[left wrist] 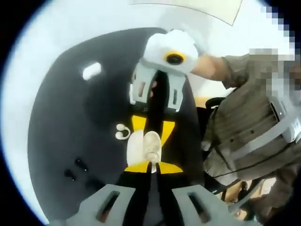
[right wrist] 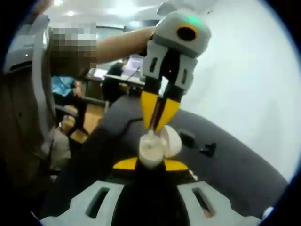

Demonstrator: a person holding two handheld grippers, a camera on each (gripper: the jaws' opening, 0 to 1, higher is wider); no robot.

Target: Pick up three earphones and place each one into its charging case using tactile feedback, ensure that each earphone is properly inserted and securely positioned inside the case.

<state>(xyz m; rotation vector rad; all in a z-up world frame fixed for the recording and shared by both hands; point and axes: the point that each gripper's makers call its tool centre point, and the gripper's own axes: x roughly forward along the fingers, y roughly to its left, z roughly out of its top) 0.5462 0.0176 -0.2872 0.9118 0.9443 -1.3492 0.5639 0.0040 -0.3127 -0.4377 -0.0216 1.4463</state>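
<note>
Left gripper [left wrist: 154, 167] clamps open charging case [left wrist: 146, 148] | right gripper [left wrist: 153, 128] tips pinched on earphone [right wrist: 151, 137] over case | loose earphone [left wrist: 122, 132] beside case (left gripper view) | dark mat [left wrist: 70, 122].

no readable text, no labels, no brands, no numbers in either view

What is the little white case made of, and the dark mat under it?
The case looks like smooth, hard plastic: it is glossy white with rounded edges and an open lid. The mat looks like soft, dull dark grey material, perhaps felt or rubber; it shows no shine, so which one is hard to tell.
</note>
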